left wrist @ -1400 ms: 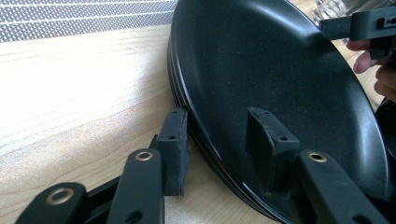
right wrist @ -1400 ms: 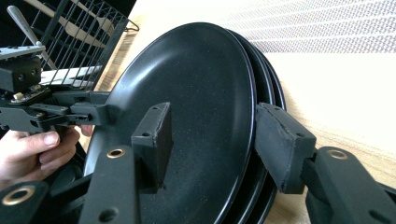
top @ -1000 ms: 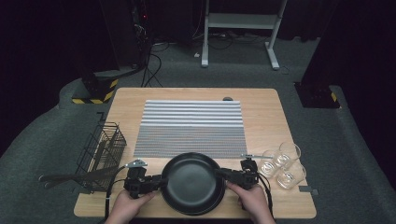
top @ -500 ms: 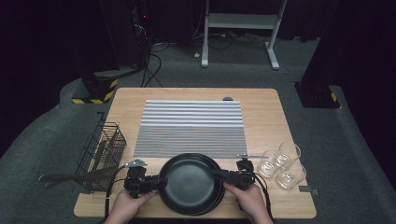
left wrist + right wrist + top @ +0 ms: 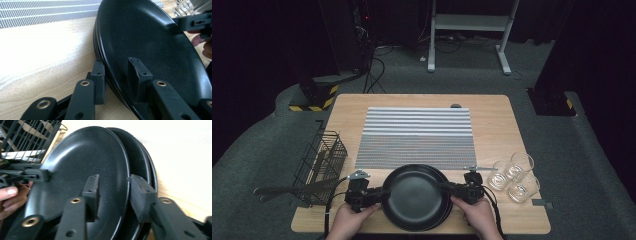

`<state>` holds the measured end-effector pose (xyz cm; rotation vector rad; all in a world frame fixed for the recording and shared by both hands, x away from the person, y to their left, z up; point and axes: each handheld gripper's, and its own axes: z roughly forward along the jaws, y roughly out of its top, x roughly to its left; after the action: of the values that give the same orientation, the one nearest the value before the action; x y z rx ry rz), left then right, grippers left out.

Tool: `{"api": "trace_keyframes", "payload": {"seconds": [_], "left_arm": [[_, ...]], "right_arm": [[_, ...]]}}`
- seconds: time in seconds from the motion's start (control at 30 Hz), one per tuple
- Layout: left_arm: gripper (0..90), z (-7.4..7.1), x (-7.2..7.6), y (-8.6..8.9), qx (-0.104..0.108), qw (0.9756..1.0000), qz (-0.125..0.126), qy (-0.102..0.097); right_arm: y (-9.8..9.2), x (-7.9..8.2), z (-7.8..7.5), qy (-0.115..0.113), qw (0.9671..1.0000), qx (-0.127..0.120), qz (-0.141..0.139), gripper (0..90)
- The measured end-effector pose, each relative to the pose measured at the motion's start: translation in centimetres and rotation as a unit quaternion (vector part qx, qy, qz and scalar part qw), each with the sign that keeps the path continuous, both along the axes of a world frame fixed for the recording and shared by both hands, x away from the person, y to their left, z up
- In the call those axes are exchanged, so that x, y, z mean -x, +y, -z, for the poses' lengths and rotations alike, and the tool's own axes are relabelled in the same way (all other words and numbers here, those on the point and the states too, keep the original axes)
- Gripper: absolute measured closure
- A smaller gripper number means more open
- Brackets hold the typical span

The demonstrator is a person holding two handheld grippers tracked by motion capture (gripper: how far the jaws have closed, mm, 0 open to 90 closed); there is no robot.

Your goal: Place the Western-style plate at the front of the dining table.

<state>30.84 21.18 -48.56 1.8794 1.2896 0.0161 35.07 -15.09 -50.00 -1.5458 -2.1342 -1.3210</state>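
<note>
A: Surface and room, left to right?
B: Pale wooden worktop (image 5: 342, 115) on grey carpet, dark room. Wire basket (image 5: 323, 160) at the left edge, ribbed grey mat (image 5: 417, 137) mid, three clear glasses (image 5: 512, 175) right.

A: The work piece?
B: Stack of round black plates (image 5: 414, 197), matte and speckled, at the near edge, in front of the mat.

A: Tongs?
B: Left tongs (image 5: 382, 192) straddle the stack's left rim; right tongs (image 5: 449, 187) straddle the top plate's right rim. Both have just been closing; whether the pads press yet, I cannot tell.

A: Versus a second ago?
B: Plates and hands unmoved.
</note>
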Motion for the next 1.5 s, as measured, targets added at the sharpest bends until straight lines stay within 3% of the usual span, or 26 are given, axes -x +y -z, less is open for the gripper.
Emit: {"api": "trace_keyframes", "payload": {"seconds": [0.3, 0.47, 0.67, 0.97, 1.2, 1.5], "left_arm": [[72.9, -0.3, -0.7, -0.1, 0.013, 0.9998, -0.01, -0.006], [74.5, -0.1, -1.4, -0.1, 0.027, 0.9994, -0.015, -0.014], [74.9, 0.0, -2.7, -0.5, 0.029, 0.9991, -0.013, -0.029], [75.7, 0.7, -4.5, -0.7, 0.052, 0.9973, -0.025, -0.046], [75.6, 1.3, -5.0, -0.8, 0.066, 0.9954, -0.04, -0.057], [74.3, 2.0, -5.2, -0.8, 0.073, 0.9944, -0.044, -0.062]], "right_arm": [[-0.8, -0.1, 0.5, 0.01, 0.9996, -0.013, 0.021, 82.6], [-1.1, -0.3, 0.4, 0.004, 0.9992, -0.026, 0.029, 83.4], [-1.4, -1.0, 0.3, -0.006, 0.9988, -0.025, 0.042, 83.4], [-1.5, -2.6, -0.2, -0.017, 0.9982, -0.018, 0.054, 83.6], [-1.3, -3.6, -1.0, -0.038, 0.9972, -0.01, 0.063, 83.2], [-1.2, -3.9, -0.8, -0.043, 0.997, -0.01, 0.064, 82.6]]}}
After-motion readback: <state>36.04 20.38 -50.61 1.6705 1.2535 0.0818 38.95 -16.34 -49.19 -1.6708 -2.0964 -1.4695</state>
